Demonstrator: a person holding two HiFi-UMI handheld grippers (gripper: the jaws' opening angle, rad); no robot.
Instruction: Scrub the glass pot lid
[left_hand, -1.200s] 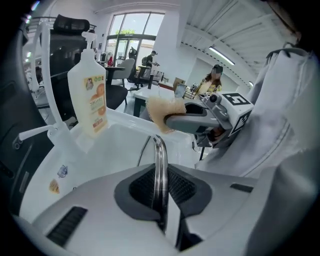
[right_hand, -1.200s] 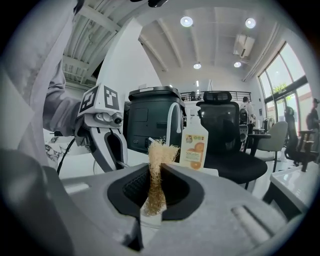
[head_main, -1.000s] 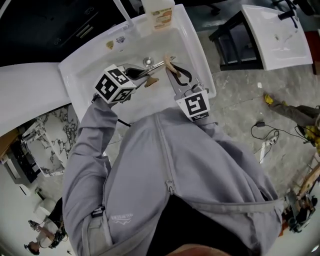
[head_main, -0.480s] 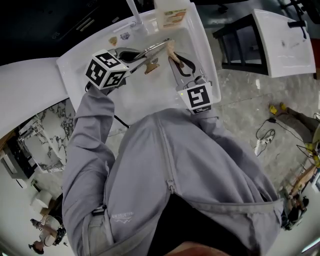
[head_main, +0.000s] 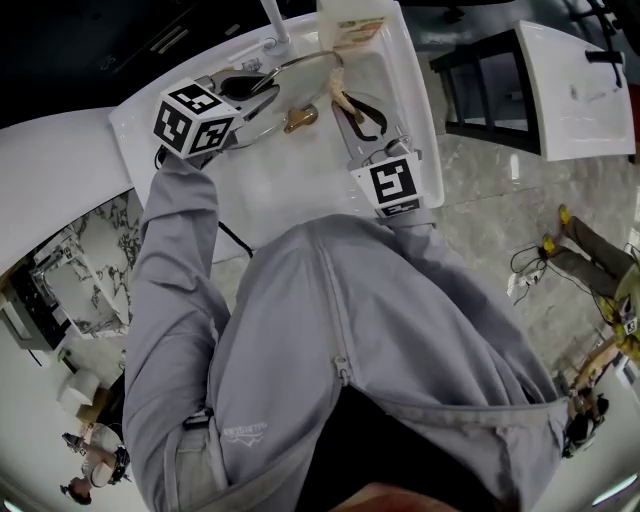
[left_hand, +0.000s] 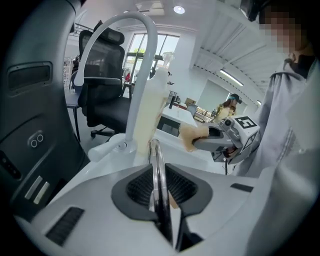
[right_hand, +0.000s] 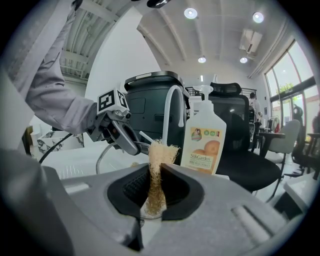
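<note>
The glass pot lid stands tilted on edge over the white sink, its brown knob facing the person. My left gripper is shut on the lid's metal rim, which runs edge-on between the pads. My right gripper is shut on a tan loofah sponge that sticks up out of the jaws. The sponge sits close by the lid's right side; I cannot tell whether they touch. In the right gripper view the left gripper holds the lid just beyond the sponge.
A soap bottle with an orange label stands at the sink's back edge beside the curved white faucet. A black office chair is behind the sink. A second white basin and cables lie on the floor to the right.
The left gripper has carried the lid up and toward the back left of the sink, near the faucet. The right gripper with the sponge has followed a little the same way.
</note>
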